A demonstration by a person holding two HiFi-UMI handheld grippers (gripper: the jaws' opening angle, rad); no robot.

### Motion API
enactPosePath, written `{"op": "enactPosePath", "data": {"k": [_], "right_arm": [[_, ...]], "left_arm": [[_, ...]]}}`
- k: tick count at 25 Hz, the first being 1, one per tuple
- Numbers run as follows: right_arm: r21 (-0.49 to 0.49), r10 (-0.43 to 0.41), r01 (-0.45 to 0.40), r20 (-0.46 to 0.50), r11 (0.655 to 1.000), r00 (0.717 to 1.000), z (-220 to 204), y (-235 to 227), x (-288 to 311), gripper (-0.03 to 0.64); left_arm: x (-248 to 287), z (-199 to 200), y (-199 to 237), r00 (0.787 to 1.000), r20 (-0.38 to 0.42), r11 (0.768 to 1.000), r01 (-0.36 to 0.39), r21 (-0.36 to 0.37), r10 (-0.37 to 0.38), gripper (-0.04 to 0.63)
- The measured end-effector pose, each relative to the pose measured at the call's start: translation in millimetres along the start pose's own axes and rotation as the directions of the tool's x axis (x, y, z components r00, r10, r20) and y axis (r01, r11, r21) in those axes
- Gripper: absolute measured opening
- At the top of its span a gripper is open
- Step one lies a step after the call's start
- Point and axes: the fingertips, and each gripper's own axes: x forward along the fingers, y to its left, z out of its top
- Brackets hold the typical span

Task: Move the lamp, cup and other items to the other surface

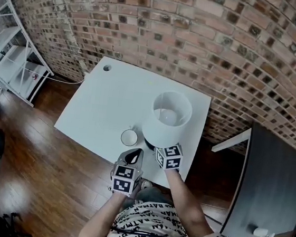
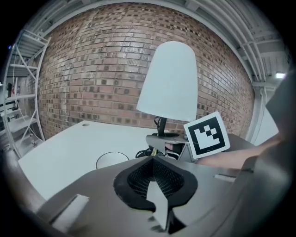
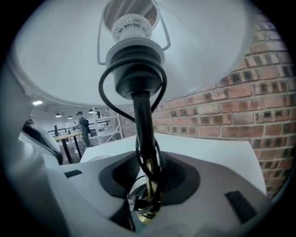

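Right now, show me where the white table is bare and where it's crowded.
The table is bare from the brick wall to the cup and from its left edge across to the lamp; only a cable hole marks the far left corner. Crowded: the near right corner, cup beside lamp. The dark surface at right looks mostly bare.

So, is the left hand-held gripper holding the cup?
No, the left hand-held gripper is empty, jaws together, and the cup sits apart on the white table.
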Motion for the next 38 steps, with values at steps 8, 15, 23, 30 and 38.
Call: {"op": "enactPosePath", "data": {"k": [8, 15, 23, 30, 38], "right_arm": [[-0.16, -0.073, 0.074, 0.014, 0.984, 0.997, 9, -2, -2, 0.075], [-0.174, -0.07, 0.078, 0.053, 0.982, 0.996, 25, 5, -7, 0.071], [-0.151, -0.095, 0.107, 0.088, 0.983, 0.992, 56, 5, -30, 0.071], [-0.129, -0.193, 0.202, 0.075, 0.971, 0.978, 53, 1, -86, 0.071], [-0.053, -0.422, 0.425, 0.066, 0.904, 0.904, 29, -15, -214, 0.071]], "left_arm": [[7, 3, 3, 1.0, -0.008, 1.0, 0.001, -0.002, -0.001, 0.009], [8, 7, 9, 1.0, -0.007, 1.0, 0.001, -0.007, -0.001, 0.009], [-1, 11, 7, 1.0, -0.01, 1.0, 0.023, -0.016, -0.024, 0.009], [-13, 16, -13, 0.998, 0.011, 0.999, 0.055, 0.002, -0.055, 0.009], [-37, 9, -112, 0.959, -0.015, 0.954, 0.282, 0.102, -0.282, 0.009]]}}
